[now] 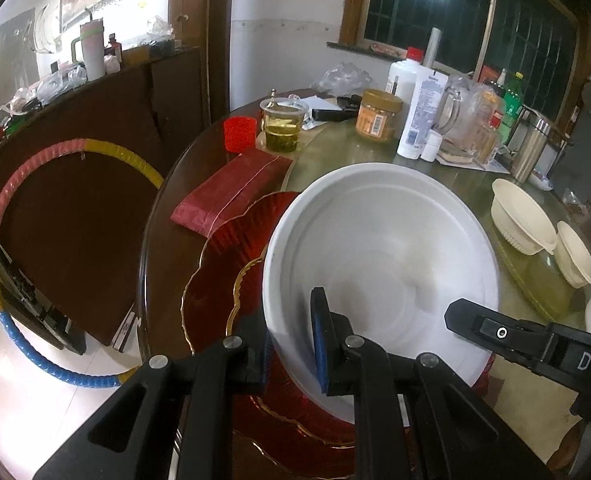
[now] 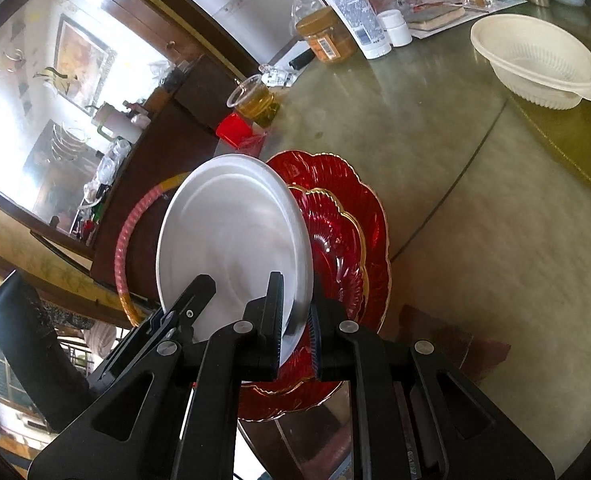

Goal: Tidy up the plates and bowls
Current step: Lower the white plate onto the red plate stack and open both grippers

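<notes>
Both claws have hold of the same white plate (image 1: 379, 264), one at each side of its near edge. The left gripper (image 1: 291, 344) is pinched down on the rim, one blue-padded finger lying across the plate's inner face and the other behind it, the gap between them only as wide as the rim. The right gripper (image 2: 295, 336) is clamped the same way on the rim, its fingers close together with the plate's edge between them. Its black finger also shows in the left wrist view, reaching in from the right over the plate's lower edge. The plate is tilted up off the table, its hollow face turned toward the left claw and its rim running up and away from both sets of fingers. Just beneath and beyond it lie the red plates (image 2: 343, 240), a smaller scalloped one with a gold edge nested on a larger one, flat on the round table (image 2: 455, 168). Past the left claw and to its left lies a red packet (image 1: 231, 192). Off to the right, well apart from the white plate, sit cream bowls (image 1: 523, 216). Farthest back stand a red cup (image 1: 239, 133), a clear cup of yellowish liquid (image 1: 282, 126), an orange jar (image 1: 377, 115) and a white bottle (image 1: 423, 116).
</notes>
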The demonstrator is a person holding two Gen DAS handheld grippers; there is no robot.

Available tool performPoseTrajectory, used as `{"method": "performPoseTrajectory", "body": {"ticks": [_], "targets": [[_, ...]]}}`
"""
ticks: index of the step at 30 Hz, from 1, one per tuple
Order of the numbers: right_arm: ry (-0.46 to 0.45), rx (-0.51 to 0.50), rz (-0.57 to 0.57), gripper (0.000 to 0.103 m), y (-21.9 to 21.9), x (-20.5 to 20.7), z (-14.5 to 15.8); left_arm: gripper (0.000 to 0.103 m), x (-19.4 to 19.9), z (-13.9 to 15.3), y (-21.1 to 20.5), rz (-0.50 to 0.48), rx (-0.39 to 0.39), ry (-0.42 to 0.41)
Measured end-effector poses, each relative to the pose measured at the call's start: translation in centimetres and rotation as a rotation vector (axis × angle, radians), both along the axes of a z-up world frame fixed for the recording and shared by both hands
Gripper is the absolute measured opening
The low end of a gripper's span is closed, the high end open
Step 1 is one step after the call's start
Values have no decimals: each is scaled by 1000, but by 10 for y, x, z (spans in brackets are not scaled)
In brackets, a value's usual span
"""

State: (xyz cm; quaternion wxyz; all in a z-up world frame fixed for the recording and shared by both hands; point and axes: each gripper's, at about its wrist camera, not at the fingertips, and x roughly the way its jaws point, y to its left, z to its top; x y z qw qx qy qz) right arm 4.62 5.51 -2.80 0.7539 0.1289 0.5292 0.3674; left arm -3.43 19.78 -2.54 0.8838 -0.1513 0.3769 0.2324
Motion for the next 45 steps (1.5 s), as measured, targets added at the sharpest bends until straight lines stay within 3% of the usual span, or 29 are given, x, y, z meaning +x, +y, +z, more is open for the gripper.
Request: {"method": "performPoseTrajectory", "body": {"ticks": [39,40,42,43,44,45], "targets": [[5,-92,31,12,15,2,-6,18,-1,-7,-1,12,16,36],[-2,-101,31,12,16,1,-4,25,-2,-7,-1,15,15,36],[-19,-111,29,18,16,-2,0,50,-4,-4,0,29,21,31],[-34,-112,29,27,16,-3,2,65,-5,-2,0,37,28,20],[-49,-119,25,43,16,-4,5,71,-8,1,-1,47,42,3],[-62,-122,20,52,15,-4,7,72,-9,5,-2,53,54,-9]]}}
